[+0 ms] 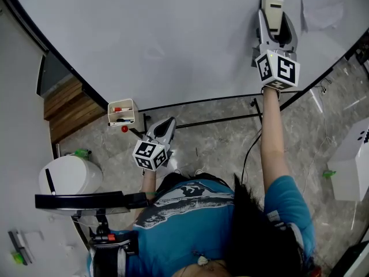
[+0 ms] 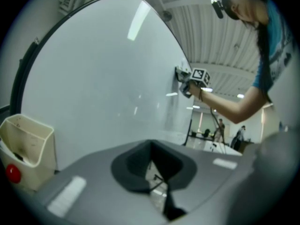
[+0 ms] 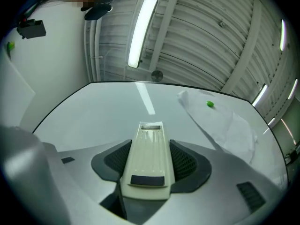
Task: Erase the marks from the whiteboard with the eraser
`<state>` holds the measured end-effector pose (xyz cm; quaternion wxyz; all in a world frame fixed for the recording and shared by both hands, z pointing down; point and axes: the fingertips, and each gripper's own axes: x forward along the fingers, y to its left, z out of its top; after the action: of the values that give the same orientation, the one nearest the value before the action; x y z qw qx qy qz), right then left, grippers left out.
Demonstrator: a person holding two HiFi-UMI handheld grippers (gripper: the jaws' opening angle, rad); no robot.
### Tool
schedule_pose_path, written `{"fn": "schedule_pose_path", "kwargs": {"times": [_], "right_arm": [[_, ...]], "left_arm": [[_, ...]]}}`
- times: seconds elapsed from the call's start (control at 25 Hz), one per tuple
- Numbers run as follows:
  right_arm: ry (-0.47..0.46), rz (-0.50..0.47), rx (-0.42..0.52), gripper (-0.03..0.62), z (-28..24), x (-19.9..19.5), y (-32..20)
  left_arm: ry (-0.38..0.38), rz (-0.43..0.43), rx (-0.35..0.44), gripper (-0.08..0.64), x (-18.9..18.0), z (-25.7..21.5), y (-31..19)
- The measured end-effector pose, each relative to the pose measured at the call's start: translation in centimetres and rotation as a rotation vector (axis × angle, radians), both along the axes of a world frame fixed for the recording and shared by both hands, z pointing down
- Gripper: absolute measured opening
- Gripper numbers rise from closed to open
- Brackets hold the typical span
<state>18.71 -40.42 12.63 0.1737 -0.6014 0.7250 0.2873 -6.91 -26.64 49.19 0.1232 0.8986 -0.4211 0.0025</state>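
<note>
1. High on the whiteboard (image 1: 173, 45), my right gripper (image 1: 275, 25) clamps the eraser (image 1: 271, 7) against the surface, set for wiping.
2. My left gripper (image 1: 164, 128) hangs low beside the marker tray (image 1: 122, 113), jaws together and empty, out of the way.

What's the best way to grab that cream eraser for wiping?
Across the two long sides of the eraser, coming from its rear end, as the right gripper does: those sides are straight, and the faces stay free for the whiteboard.

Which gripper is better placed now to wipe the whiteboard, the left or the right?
Right. The right gripper is shut on the eraser and held up at the whiteboard. The left gripper hangs low beside the marker holder, shut and empty.
</note>
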Motion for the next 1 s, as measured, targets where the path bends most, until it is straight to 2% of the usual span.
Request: {"fn": "schedule_pose_path", "kwargs": {"times": [0.12, 0.28, 0.36, 0.48, 0.64, 0.76, 0.88, 0.96, 1.0], "right_arm": [[0.081, -0.045, 0.018, 0.262, 0.7, -4.5, 0.3], [0.211, -0.138, 0.064, 0.262, 2.5, -12.9, 0.9], [0.304, -0.177, 0.086, 0.262, 4.3, -17.1, 1.1], [0.447, -0.213, 0.015, 0.262, 7.0, -22.8, 1.7], [0.497, -0.312, -0.034, 0.262, 10.9, -28.7, 2.3], [0.525, -0.345, -0.058, 0.262, 12.9, -30.9, 2.5], [0.534, -0.356, -0.066, 0.262, 12.8, -31.1, 3.0], [0.51, -0.353, -0.018, 0.262, 11.2, -29.9, 3.5], [0.469, -0.352, 0.015, 0.262, 9.9, -28.7, 3.8]], "left_arm": [[0.001, -0.012, 0.001, 0.003, -0.4, -0.1, -0.2], [0.004, -0.033, 0.008, 0.003, -1.3, -0.2, -0.4], [0.005, -0.046, 0.008, 0.003, -1.8, -0.1, -0.5], [0.005, -0.067, 0.005, 0.003, -2.6, 0.2, -0.6], [0.006, -0.097, -0.001, 0.003, -3.8, 0.7, -0.6], [0.008, -0.113, -0.004, 0.003, -4.5, 1.0, -0.4], [0.007, -0.126, -0.005, 0.003, -4.8, 1.1, -0.2], [0.01, -0.128, -0.006, 0.003, -4.9, 1.2, -0.3], [0.01, -0.126, -0.008, 0.003, -4.9, 1.2, -0.3]]}}
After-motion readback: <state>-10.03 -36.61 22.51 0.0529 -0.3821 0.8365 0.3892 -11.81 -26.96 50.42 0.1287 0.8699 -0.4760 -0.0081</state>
